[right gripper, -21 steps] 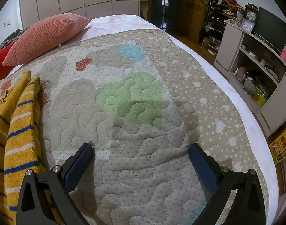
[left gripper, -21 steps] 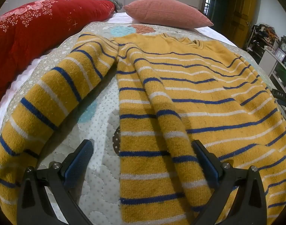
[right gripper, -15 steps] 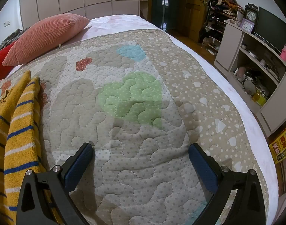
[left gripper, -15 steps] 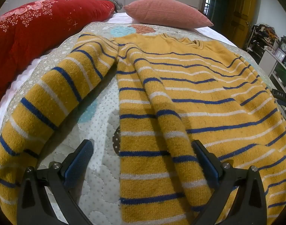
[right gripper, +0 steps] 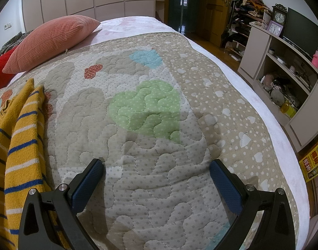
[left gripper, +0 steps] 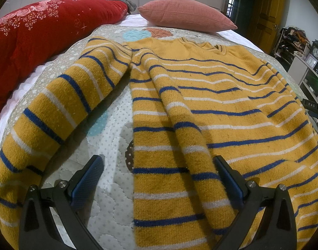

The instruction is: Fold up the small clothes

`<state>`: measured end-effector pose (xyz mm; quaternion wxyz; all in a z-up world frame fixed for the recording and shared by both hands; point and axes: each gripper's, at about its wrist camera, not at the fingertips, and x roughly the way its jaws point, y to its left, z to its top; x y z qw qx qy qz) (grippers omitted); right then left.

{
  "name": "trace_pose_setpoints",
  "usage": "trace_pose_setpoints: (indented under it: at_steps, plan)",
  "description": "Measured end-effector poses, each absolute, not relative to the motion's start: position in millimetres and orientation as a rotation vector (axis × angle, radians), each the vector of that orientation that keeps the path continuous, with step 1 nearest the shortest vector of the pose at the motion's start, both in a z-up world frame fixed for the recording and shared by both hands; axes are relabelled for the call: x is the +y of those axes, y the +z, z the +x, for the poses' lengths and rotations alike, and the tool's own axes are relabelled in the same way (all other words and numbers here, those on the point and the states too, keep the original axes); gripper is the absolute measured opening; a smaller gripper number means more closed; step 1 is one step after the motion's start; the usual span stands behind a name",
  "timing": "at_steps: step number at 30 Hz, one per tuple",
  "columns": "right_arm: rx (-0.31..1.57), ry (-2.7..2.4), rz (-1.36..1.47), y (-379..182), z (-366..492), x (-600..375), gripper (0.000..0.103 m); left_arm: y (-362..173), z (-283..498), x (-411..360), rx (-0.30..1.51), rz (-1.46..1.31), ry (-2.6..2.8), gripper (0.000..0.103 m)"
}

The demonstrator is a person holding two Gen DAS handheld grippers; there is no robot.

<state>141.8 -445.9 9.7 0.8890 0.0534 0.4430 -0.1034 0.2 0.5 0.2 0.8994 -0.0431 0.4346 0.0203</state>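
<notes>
A small yellow sweater (left gripper: 211, 108) with blue and white stripes lies spread on the quilted bed cover (left gripper: 109, 179), its collar toward the far pillows. One sleeve (left gripper: 61, 108) stretches out to the left. My left gripper (left gripper: 159, 179) is open and empty just above the sweater's near hem and left edge. My right gripper (right gripper: 157, 179) is open and empty over bare quilt (right gripper: 159, 137), to the right of the sweater (right gripper: 19, 145), whose right edge shows at the far left of the right wrist view.
A red floral duvet (left gripper: 34, 33) lies along the left side. A pink pillow (left gripper: 186, 13) sits at the head of the bed, also in the right wrist view (right gripper: 50, 39). A shelf unit (right gripper: 284, 68) stands beyond the bed's right edge.
</notes>
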Motion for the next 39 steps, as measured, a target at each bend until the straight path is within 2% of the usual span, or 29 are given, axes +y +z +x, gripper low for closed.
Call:
trace_pose_setpoints:
  at_steps: [30,39]
  plan:
    - [0.925,-0.221,0.112,9,142,-446,0.103,1,2,5,0.897,-0.09,0.043,0.103]
    - [1.1,-0.162,0.131,12,156,-452,0.103,4,-2,4,0.893,-0.091,0.044,0.103]
